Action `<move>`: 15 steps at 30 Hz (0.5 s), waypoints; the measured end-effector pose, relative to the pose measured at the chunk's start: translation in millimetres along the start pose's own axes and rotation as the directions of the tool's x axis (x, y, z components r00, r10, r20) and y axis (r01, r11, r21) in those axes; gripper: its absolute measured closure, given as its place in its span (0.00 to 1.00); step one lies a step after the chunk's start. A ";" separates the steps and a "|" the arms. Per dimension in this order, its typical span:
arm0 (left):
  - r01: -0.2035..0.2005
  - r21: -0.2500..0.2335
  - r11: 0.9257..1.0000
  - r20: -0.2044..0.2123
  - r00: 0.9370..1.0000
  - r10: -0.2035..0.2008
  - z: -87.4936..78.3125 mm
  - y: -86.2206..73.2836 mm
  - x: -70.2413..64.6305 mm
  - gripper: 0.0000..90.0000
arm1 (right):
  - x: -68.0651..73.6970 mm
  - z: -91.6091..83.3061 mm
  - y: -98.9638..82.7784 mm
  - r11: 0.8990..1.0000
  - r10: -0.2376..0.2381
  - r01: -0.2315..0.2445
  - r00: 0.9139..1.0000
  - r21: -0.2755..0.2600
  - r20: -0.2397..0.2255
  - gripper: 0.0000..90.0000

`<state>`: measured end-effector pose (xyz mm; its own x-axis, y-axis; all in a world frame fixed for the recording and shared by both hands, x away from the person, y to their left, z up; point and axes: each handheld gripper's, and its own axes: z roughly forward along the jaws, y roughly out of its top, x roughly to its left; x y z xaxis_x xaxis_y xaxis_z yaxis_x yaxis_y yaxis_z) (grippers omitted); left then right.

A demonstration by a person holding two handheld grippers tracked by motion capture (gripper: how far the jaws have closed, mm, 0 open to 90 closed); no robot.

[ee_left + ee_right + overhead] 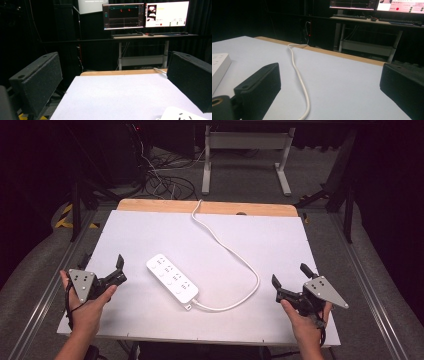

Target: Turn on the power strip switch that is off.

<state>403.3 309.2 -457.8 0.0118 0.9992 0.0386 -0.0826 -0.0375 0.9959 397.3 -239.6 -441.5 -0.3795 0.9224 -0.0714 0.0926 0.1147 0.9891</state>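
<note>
Lying near the middle of the white counter [280, 245], slightly toward the left, is a white power strip [172, 280], resting flat and diagonally, its near end pointing right. Trailing from that near end is a white cable [235, 257], looping rightward, then running far across the counter and dropping over the wooden far edge [210, 208].

Hovering at the near left, well apart from the strip, is the left gripper [119, 270], carried by a hand [86, 312]; its fingers [37, 82] are standing released, with nothing between them, and a corner of the strip is showing at the lower right of the left gripper view.

Hovering at the near right, beyond the cable loop, is the right gripper [290, 279], carried by the other hand [305, 327]; its fingers [259, 87] are likewise standing released, grasping nothing, with the cable running along the counter between them.

Standing beyond the counter are two lit monitors [146, 15] on a desk [150, 36].
</note>
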 end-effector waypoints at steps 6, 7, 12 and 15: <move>-0.001 0.002 1.000 0.006 1.000 0.001 -0.7 -0.1 -0.7 0.01 | 0.2 -0.9 0.4 1.000 0.001 -0.001 1.000 -0.003 -0.001 0.04; -0.002 0.004 1.000 0.007 1.000 0.002 -0.8 -0.2 -0.6 0.01 | 0.4 -0.6 0.5 1.000 -0.001 0.001 1.000 -0.003 0.001 0.04; -0.001 0.003 1.000 0.004 1.000 0.001 -0.5 -0.3 0.1 0.01 | 1.2 1.0 -0.1 1.000 -0.005 0.005 1.000 0.003 -0.006 0.05; -0.004 0.005 1.000 0.006 1.000 0.004 -0.8 -0.5 -0.4 0.01 | 1.2 0.9 -0.2 1.000 -0.008 0.008 1.000 0.005 -0.014 0.07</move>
<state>402.6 308.8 -458.4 0.0177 0.9989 0.0435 -0.0781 -0.0420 0.9961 397.7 -238.2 -441.9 -0.3930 0.9163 -0.0772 0.0941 0.1236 0.9879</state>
